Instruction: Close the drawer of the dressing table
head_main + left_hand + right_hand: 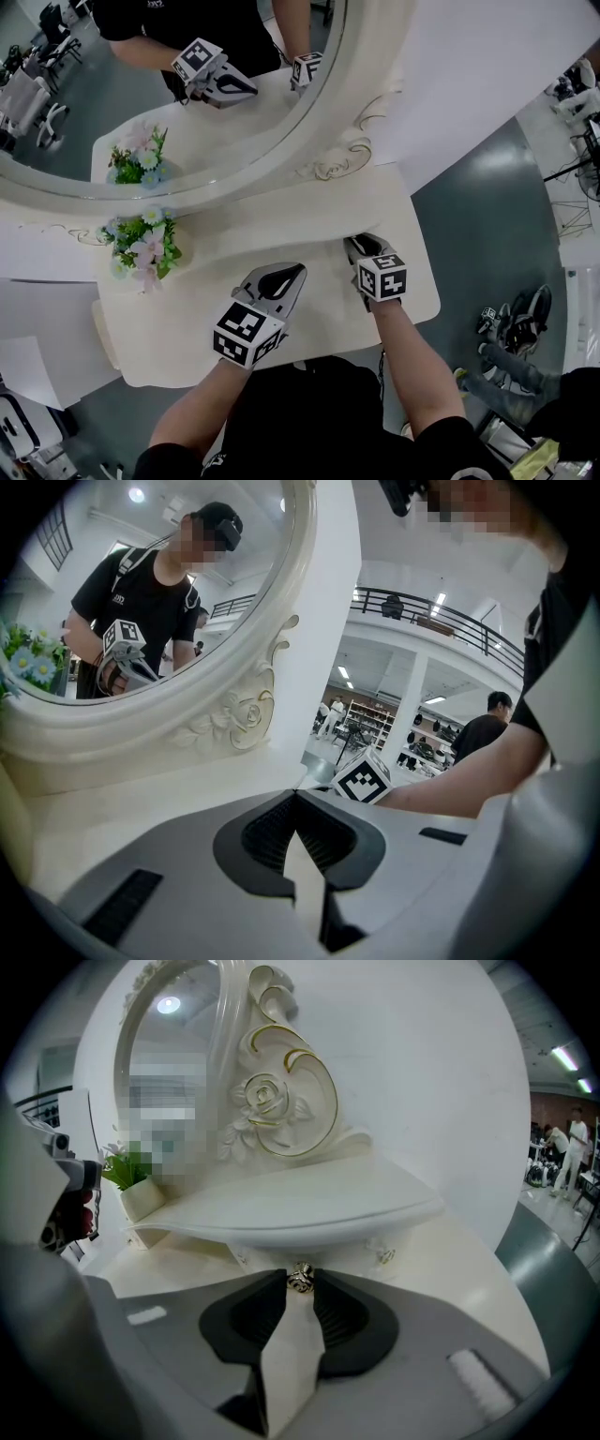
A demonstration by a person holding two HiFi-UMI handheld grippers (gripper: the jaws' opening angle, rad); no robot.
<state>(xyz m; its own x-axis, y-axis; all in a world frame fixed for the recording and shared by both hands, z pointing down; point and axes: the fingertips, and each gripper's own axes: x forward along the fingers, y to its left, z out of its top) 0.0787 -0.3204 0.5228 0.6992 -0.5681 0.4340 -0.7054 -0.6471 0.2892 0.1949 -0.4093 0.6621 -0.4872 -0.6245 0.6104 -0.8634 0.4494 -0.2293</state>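
Drawer knob (300,1280) clamped in right gripper (300,1283) — closing push apparently not yet made; left gripper (296,793) idle, jaws together, empty.

Flower posy (141,246): pink, white, pale-blue blooms, green leaves, upright in small cream pot (141,1200). Grey floor (487,216). Office chairs (33,103) at far left. Railed balcony (441,616), shelves (361,714), bystander in black shirt (483,731) in background.
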